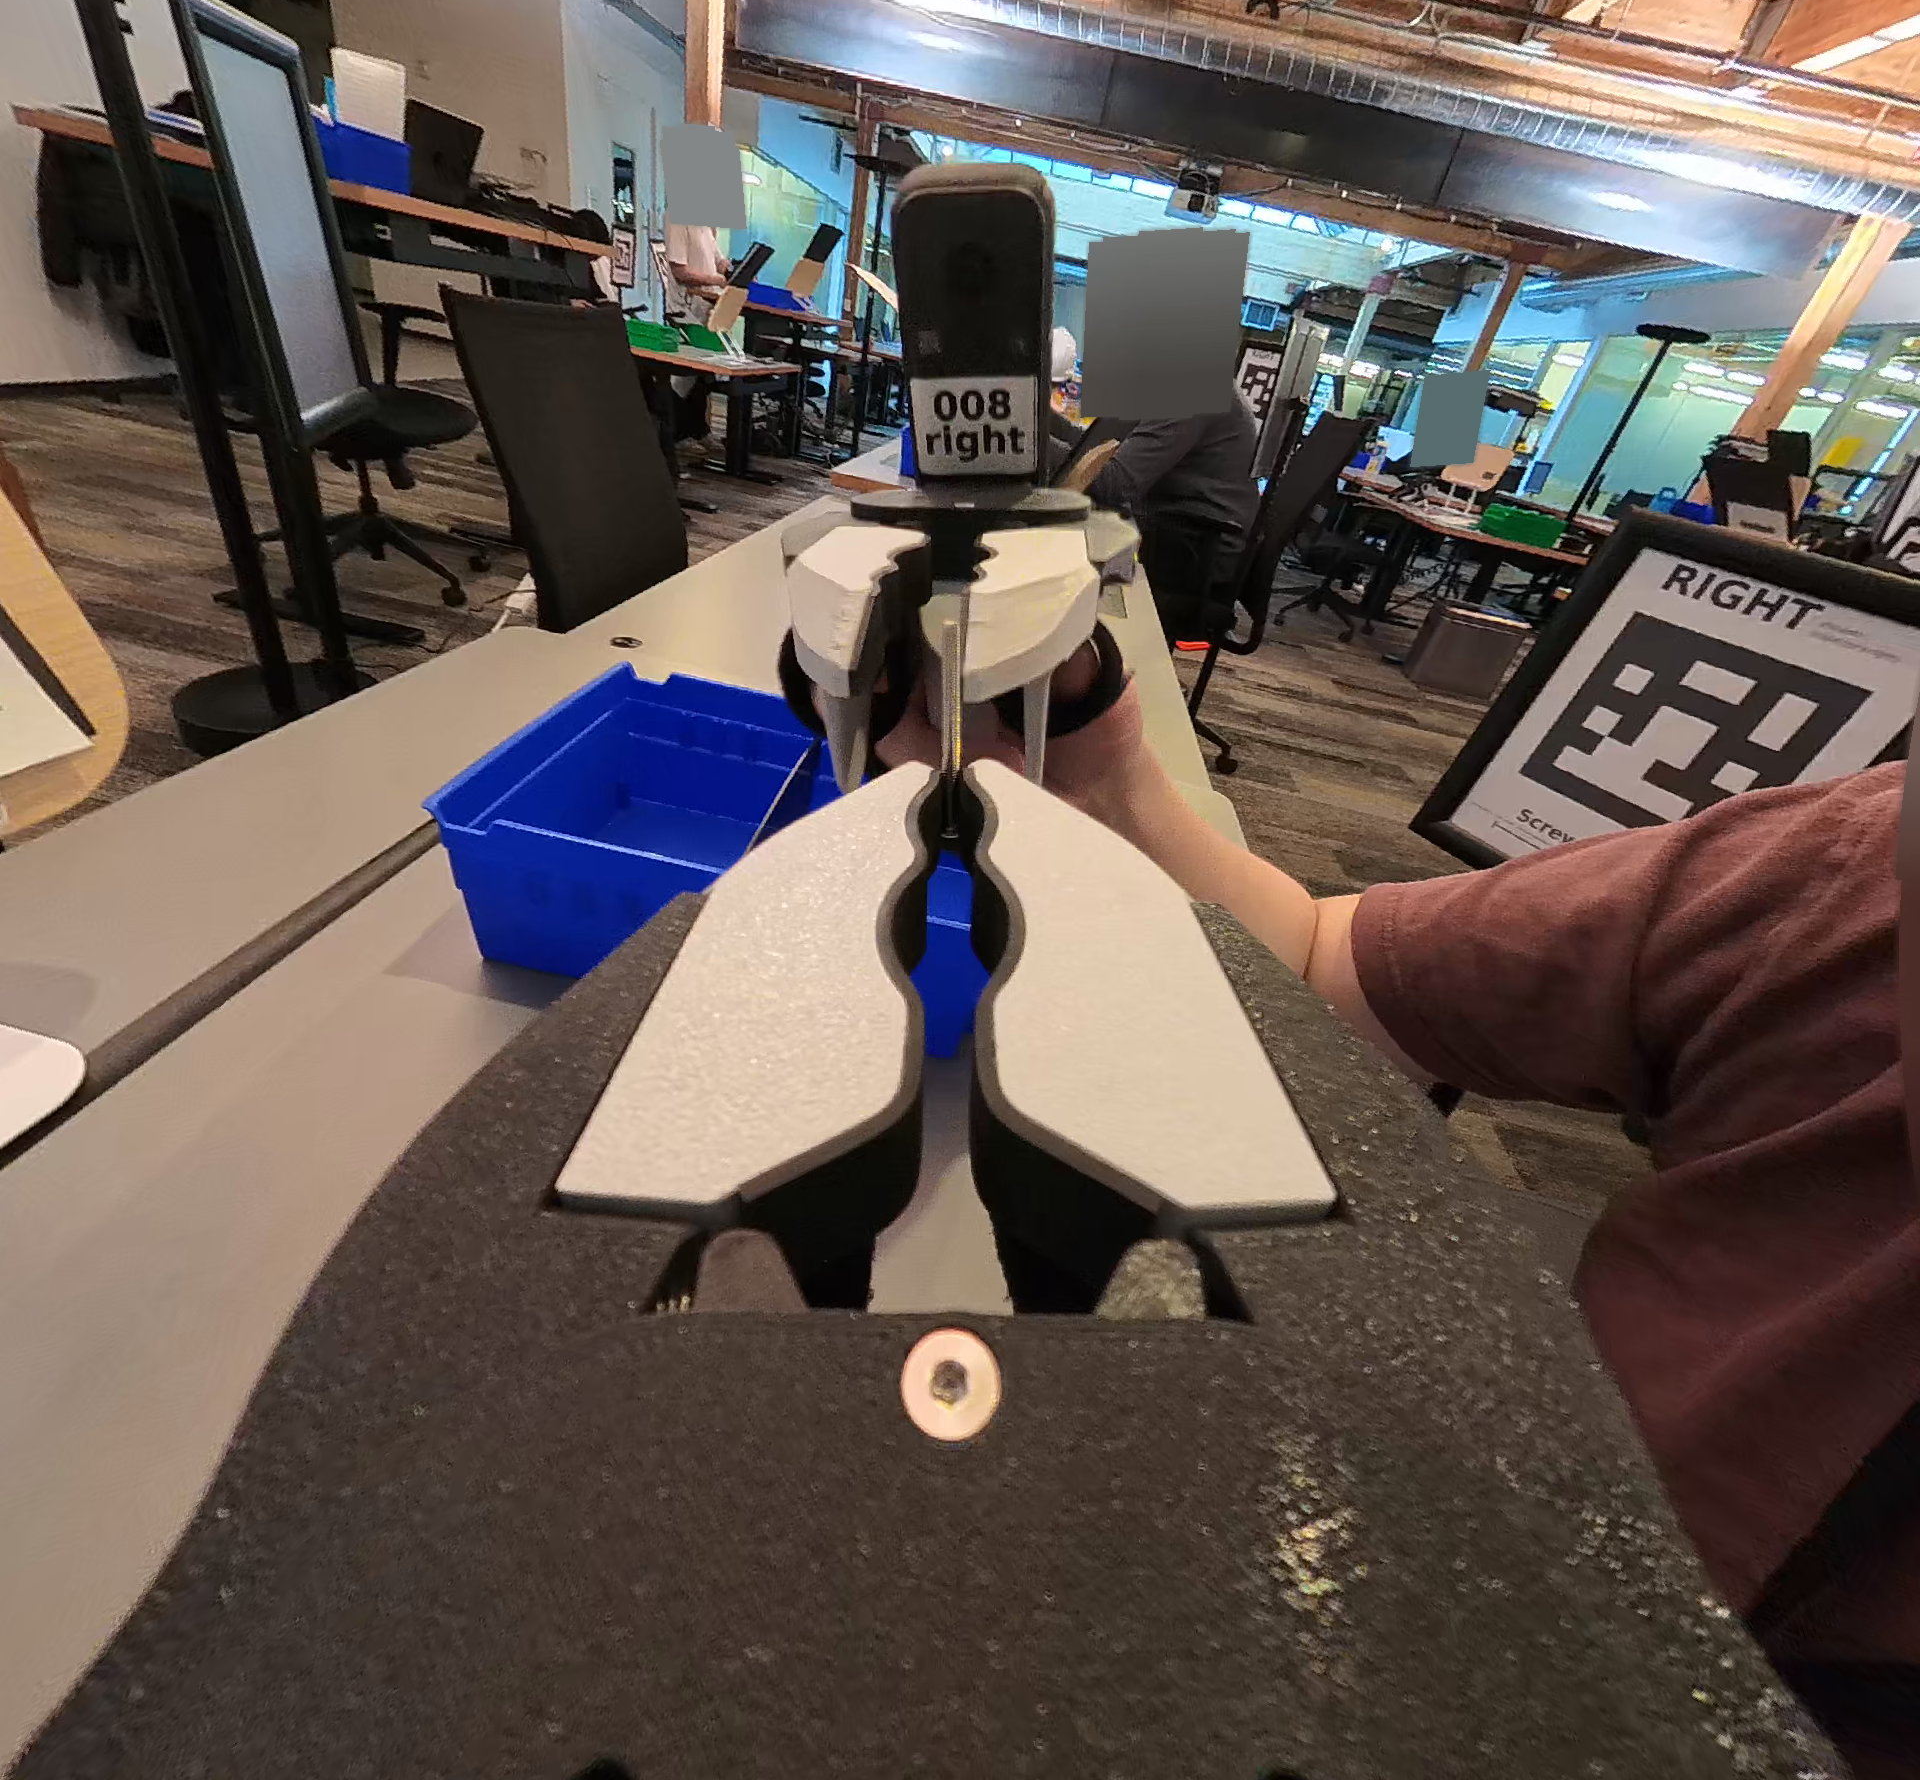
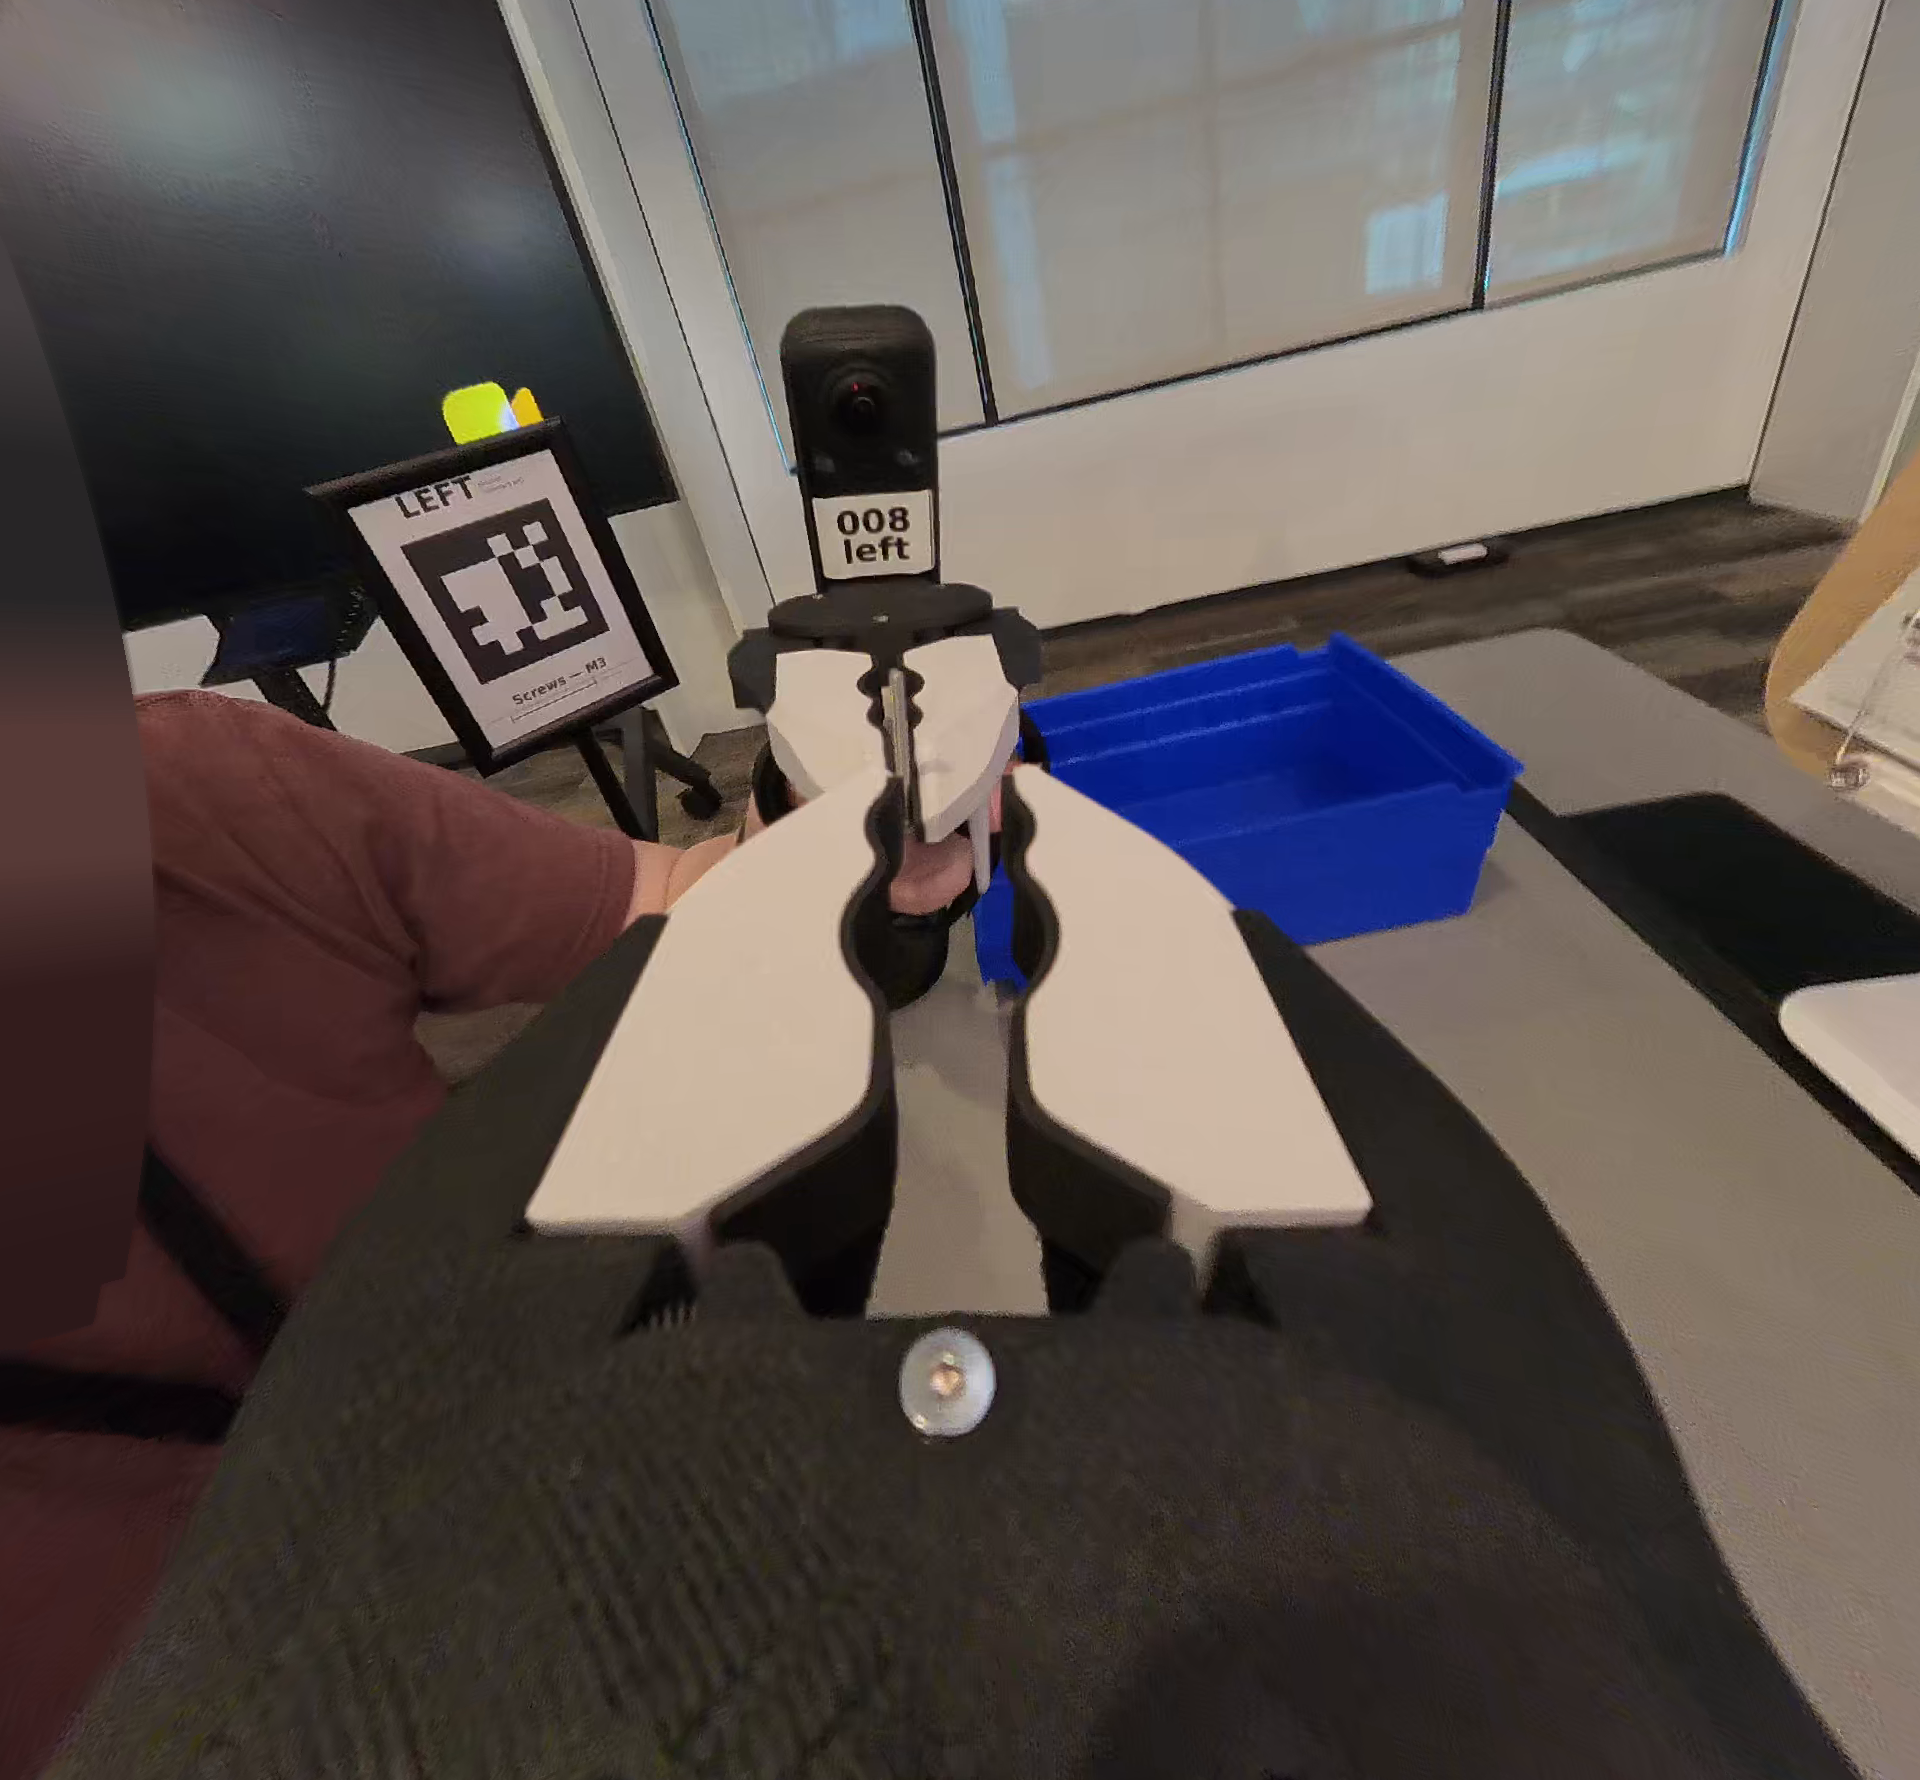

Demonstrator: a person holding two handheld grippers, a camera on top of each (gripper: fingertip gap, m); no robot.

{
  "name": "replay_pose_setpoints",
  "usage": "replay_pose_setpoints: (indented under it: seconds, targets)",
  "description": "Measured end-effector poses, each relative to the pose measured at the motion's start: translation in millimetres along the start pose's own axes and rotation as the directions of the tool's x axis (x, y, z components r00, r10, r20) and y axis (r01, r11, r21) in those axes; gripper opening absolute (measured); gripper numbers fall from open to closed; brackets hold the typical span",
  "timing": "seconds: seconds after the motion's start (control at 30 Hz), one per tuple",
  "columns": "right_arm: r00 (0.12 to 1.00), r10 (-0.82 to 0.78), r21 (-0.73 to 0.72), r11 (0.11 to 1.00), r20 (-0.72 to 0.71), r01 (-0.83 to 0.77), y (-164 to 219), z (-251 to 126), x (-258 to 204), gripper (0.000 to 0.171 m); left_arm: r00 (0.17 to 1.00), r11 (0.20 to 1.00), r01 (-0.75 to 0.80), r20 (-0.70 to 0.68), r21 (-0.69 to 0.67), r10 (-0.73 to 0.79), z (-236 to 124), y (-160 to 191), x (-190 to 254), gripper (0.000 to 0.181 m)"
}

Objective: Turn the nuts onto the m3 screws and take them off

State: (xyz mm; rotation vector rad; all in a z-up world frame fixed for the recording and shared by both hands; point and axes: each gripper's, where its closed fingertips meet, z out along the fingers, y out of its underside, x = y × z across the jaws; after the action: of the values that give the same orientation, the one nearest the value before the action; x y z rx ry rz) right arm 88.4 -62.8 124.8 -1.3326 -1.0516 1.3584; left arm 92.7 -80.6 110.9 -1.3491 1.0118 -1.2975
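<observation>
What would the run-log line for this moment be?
left gripper: jaws shut on screw | right gripper: jaws open, facing screw tip | nut: not visible | blue bin: on grey table

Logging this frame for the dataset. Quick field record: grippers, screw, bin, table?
left gripper: shut on the long thin screw, held at its tips
screw: runs from the left tips toward the right gripper
right gripper: open, tips facing the left gripper
nut: too small to make out
blue bin: on the grey table, behind the grippers, no contents visible
person: red sleeve, one gripper in each hand
</observation>
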Motion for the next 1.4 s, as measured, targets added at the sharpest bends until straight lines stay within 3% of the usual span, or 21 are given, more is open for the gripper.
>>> replay_pose_setpoints:
  seconds: [0.17, 0.3, 0.5, 0.63, 0.73, 0.8, 0.83, 0.9, 0.97, 1.0, 1.07, 1.13, 1.4]
  targets:
    - [0.998, 0.015, 0.065, 0.998, 0.063, -0.019, -2.2, 12.9, -12.3, 0.016, 1.0, 1.0, -0.003, -0.007, -0.013, 0.003, 2.8, 3.0, 1.5, 0.002]
    - [0.996, 0.033, 0.03, 0.999, 0.085, -0.035, 5.9, 17.6, -13.6, 0.005, 1.0, 0.999, -0.003, -0.019, -0.032, 0.003, 4.7, 6.5, 3.9, 0.002]
    - [0.995, 0.015, 0.006, 1.0, 0.095, -0.015, 7.7, 16.0, -16.4, 0.002, 0.999, 0.999, -0.007, -0.033, -0.034, 0.006, 7.1, 8.2, 6.0, 0.003]
    - [1.0, -0.006, -0.023, 1.0, 0.028, 0.007, 4.7, 2.9, -4.2, 0.003, 1.0, 0.999, -0.013, -0.007, -0.051, 0.013, 5.6, 6.1, 4.1, 0.03]
    - [0.993, -0.013, -0.016, 1.0, -0.116, 0.011, -12.1, -45.3, 24.7, 0.003, 0.996, 0.998, -0.041, 0.08, -0.051, 0.045, -3.6, -1.6, -5.9, 0.045]
    - [0.917, -0.041, -0.039, 0.999, -0.397, 0.028, -15.1, -98.8, 73.0, 0.003, 0.996, 1.0, -0.029, 0.079, -0.01, 0.029, -11.0, -12.1, -5.4, 0.045]
    - [0.832, -0.064, -0.085, 0.996, -0.551, 0.02, -8.7, -132.5, 101.4, 0.003, 0.997, 1.0, -0.025, 0.078, -0.013, 0.026, -14.3, -14.6, -5.5, 0.044]
    - [0.58, -0.101, -0.199, 0.974, -0.808, -0.108, 22.8, -208.5, 155.6, 0.003, 0.994, 0.999, -0.036, 0.098, -0.041, 0.04, -20.9, -16.3, -8.3, 0.043]
    - [0.373, -0.167, -0.304, 0.888, -0.913, -0.344, 74.5, -272.2, 188.2, 0.004, 0.99, 0.996, -0.052, 0.124, -0.072, 0.061, -27.4, -17.4, -11.1, 0.043]
    - [0.331, -0.189, -0.334, 0.819, -0.925, -0.467, 101.7, -291.5, 195.4, 0.004, 0.989, 0.995, -0.057, 0.132, -0.085, 0.068, -30.6, -18.1, -11.7, 0.042]
    - [0.313, -0.185, -0.348, 0.702, -0.932, -0.622, 142.8, -306.2, 201.9, 0.004, 0.985, 0.993, -0.061, 0.152, -0.101, 0.076, -37.5, -20.9, -13.1, 0.042]
    - [0.319, -0.16, -0.344, 0.641, -0.934, -0.686, 165.0, -303.9, 207.3, 0.005, 0.982, 0.993, -0.062, 0.17, -0.102, 0.079, -44.7, -25.3, -14.3, 0.042]
    - [0.326, -0.163, -0.36, 0.552, -0.931, -0.753, 192.4, -297.1, 213.0, 0.005, 0.975, 0.995, -0.02, 0.22, -0.096, 0.041, -64.5, -32.9, -24.1, 0.042]
